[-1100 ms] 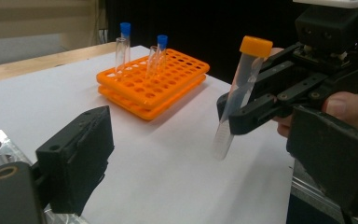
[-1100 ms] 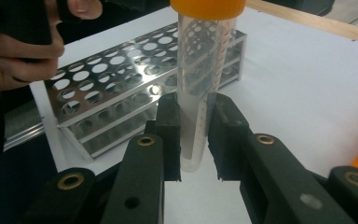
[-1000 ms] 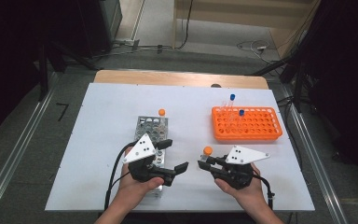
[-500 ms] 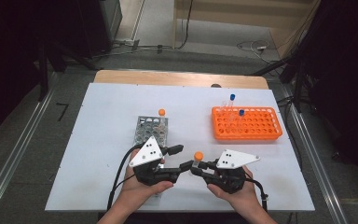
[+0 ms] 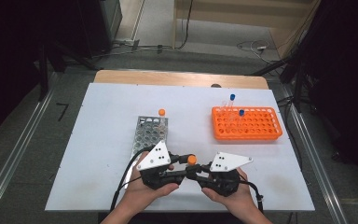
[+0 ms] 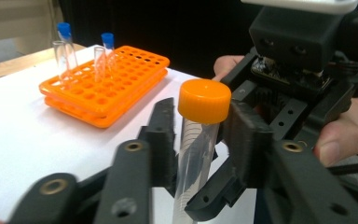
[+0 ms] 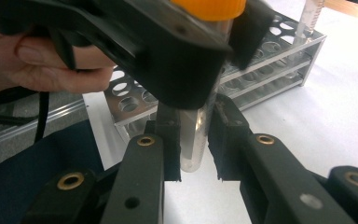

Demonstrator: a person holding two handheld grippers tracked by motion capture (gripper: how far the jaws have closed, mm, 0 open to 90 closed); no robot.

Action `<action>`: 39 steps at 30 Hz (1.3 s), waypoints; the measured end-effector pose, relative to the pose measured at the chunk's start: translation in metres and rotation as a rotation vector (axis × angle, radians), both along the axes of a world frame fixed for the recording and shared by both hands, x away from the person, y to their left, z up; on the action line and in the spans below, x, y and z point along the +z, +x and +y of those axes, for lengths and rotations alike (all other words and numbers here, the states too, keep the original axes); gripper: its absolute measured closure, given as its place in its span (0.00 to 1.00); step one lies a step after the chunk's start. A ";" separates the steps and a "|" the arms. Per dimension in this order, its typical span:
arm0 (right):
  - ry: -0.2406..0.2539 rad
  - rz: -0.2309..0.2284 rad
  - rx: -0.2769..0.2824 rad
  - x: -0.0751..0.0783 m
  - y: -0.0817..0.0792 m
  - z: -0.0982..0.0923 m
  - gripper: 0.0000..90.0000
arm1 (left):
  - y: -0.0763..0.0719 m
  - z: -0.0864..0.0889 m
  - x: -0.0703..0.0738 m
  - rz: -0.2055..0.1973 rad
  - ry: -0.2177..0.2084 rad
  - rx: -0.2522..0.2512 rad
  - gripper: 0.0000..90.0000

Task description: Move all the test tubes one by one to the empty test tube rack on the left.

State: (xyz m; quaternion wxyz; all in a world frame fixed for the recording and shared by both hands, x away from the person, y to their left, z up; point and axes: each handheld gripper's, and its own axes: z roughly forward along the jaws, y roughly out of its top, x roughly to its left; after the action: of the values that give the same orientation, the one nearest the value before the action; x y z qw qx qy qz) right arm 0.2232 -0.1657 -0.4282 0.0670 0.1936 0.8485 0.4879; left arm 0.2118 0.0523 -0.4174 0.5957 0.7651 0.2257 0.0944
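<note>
My left claw (image 6: 200,135) had just been closing on the orange-capped tube (image 6: 196,140); my right claw (image 7: 195,140) gripped its lower end.

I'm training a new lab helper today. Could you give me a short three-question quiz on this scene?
1. True or false: the orange-capped tube lies flat on the table.
2. How many blue-capped tubes stand in the orange rack?
3. Which claw grips the tube nearer its cap: A left claw, B right claw?

Key: 1 false, both claws hold it upright above the table; 2 two; 3 A.
</note>
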 end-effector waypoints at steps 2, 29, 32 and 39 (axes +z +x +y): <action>-0.003 0.001 0.000 0.000 0.000 0.001 0.81 | 0.001 0.000 0.000 0.001 0.006 0.003 0.78; 0.042 0.009 -0.087 -0.004 0.013 -0.044 0.13 | 0.032 0.050 0.018 -0.010 -0.078 0.180 0.83; 0.050 0.027 -0.097 -0.005 0.015 -0.055 0.05 | 0.040 0.059 0.022 -0.012 -0.086 0.208 0.83; 0.065 0.038 -0.130 -0.005 0.018 -0.081 0.00 | 0.060 0.074 0.025 -0.022 -0.104 0.273 0.83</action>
State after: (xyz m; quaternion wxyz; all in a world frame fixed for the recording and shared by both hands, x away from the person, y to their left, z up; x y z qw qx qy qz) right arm 0.2407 -0.2463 -0.4336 0.0760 0.2596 0.8189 0.5062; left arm 0.2717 0.1261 -0.3924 0.6185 0.6944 0.3258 0.1710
